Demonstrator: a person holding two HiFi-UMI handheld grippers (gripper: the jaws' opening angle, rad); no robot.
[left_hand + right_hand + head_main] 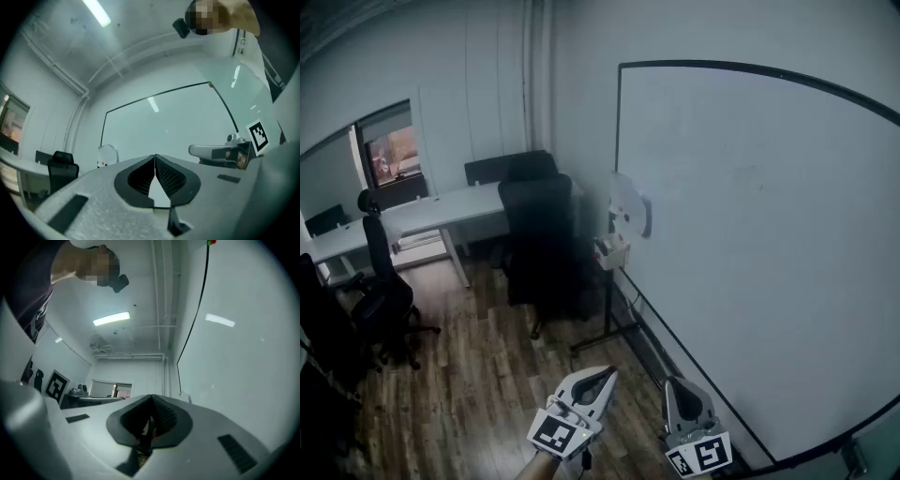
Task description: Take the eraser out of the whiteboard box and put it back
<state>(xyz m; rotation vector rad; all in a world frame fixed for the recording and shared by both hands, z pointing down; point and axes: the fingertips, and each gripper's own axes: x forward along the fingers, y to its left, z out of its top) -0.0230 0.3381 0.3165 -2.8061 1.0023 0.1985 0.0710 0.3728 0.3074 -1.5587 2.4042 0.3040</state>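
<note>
The left gripper (602,375) and the right gripper (679,386) are hovering near the bottom edge of the whiteboard (750,234), each with its jaws pressed together on nothing. The whiteboard box (612,251) is hanging well ahead of both at the board's left edge, almost straight along the left gripper's line, so that hand is looking better placed. The eraser is showing too small to pick out, and is probably sitting in the box.
</note>
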